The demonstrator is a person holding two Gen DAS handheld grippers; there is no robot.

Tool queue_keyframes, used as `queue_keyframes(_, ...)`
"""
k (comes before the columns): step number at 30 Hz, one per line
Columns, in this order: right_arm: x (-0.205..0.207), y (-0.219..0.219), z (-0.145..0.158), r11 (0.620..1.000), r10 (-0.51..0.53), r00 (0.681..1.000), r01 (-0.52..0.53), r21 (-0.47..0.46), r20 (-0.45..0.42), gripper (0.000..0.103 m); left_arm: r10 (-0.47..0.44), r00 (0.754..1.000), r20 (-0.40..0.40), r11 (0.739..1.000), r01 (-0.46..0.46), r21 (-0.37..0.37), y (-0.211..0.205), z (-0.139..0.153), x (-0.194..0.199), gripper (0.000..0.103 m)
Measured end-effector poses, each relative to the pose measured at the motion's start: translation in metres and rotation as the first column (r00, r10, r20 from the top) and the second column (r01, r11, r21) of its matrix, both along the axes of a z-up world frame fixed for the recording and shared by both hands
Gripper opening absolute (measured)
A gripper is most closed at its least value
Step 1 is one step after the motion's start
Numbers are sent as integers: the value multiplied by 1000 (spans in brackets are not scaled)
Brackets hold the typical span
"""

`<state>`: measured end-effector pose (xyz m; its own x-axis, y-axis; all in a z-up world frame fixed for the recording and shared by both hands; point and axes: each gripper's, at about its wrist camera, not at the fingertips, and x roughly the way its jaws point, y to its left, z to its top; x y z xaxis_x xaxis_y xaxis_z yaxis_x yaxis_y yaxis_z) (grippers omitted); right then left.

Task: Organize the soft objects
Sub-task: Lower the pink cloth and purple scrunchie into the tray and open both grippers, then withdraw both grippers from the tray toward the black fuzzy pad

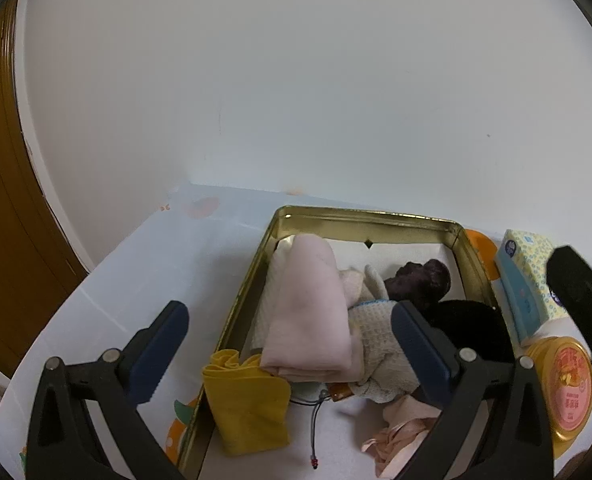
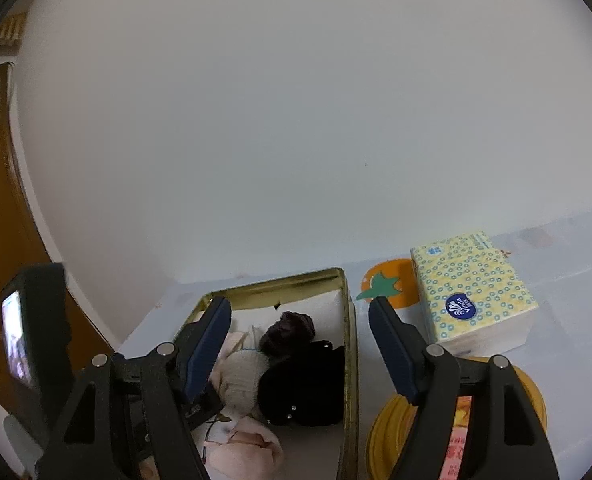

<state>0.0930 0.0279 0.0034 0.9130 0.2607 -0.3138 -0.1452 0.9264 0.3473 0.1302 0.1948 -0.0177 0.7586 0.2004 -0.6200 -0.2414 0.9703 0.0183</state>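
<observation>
Our left gripper (image 1: 286,326) is a black moulded plastic frame with triangular cut-outs, round silver pivot screws, and two dark blue rubber finger pads (image 1: 164,348), one with a serrated lower edge. Our right gripper (image 2: 300,336) is built the same: black arms, silver screws, blue pads (image 2: 206,344).

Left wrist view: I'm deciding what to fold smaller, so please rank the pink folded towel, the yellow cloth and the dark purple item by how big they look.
Largest to smallest:
1. pink folded towel
2. yellow cloth, though it lies nearer the camera, so its true size is unsure
3. dark purple item, farthest back in the gold tin
</observation>
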Motion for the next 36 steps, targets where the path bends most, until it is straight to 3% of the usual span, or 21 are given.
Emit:
queue_keyframes(8, -21, 13, 0, 996, -13, 993, 23, -87, 113, 74, 24, 994, 102, 999, -28, 45, -12, 11, -18, 102)
queue_keyframes(12, -27, 12, -4, 996, -27, 987, 41, -85, 157, 74, 43, 973, 227, 996, -59, 65, -14, 19, -40, 102)
queue_keyframes(18, -36, 1, -7, 996, -46, 983, 58, -65, 176, 75, 79, 943, 324, 994, -98, 44, -10, 25, -63, 102)
queue_keyframes(33, -64, 1, -8, 986, -14, 978, 48, -161, 208, 75, 83, 946, 312, 995, -96, 26, 0, 11, -83, 102)
queue_keyframes(36, -67, -3, -10, 985, -9, 980, 43, -167, 197, 75, 80, 938, 338, 995, -95, 26, -1, 12, -92, 102)
